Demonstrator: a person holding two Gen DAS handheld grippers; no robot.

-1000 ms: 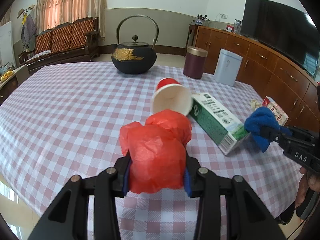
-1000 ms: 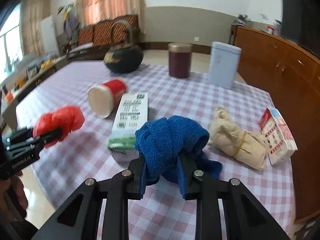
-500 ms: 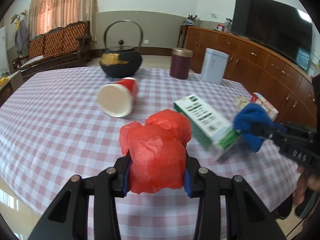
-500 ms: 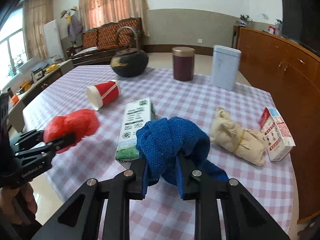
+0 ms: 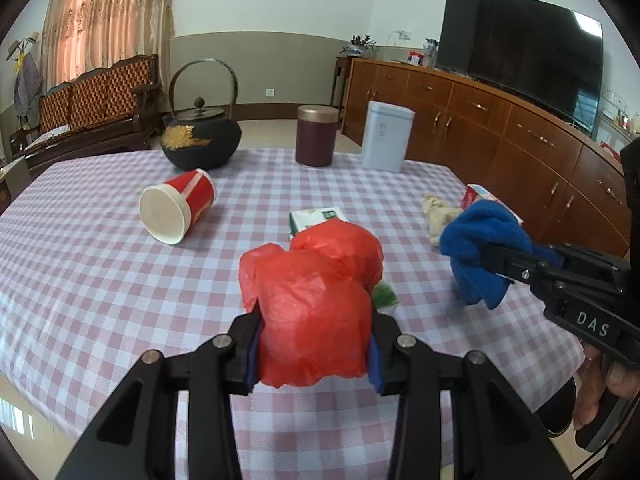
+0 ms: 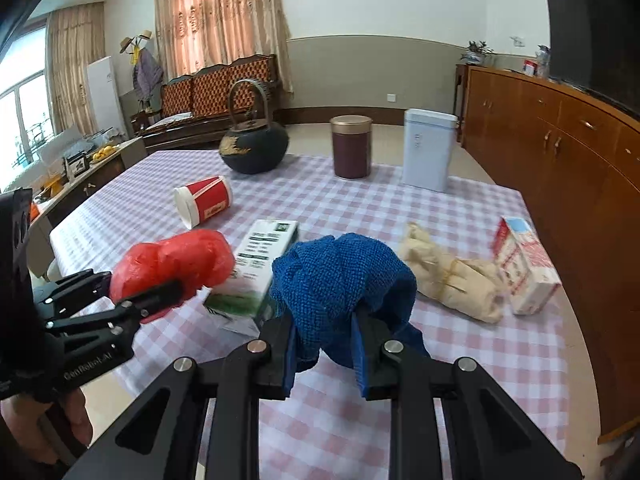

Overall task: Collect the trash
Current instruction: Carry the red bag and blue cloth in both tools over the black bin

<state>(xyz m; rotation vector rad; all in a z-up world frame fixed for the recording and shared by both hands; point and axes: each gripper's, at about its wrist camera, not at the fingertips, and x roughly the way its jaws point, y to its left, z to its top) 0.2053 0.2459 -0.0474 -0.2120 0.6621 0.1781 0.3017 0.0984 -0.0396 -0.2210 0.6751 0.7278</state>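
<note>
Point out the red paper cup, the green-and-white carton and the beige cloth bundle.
red paper cup (image 6: 210, 200), right wrist view, on its red side wall.
green-and-white carton (image 6: 260, 256), right wrist view, on its printed top face.
beige cloth bundle (image 6: 460, 284), right wrist view, on its tied middle.

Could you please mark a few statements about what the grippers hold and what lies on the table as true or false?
1. The left gripper is shut on the red plastic bag. True.
2. The right gripper holds a paper cup. False: it grips the blue cloth.
3. The red paper cup stands upright. False: it lies on its side on the checked tablecloth.
4. The black kettle stands at the far side of the table. True.
5. The beige bundle lies beside the red-and-white carton. True.
</note>
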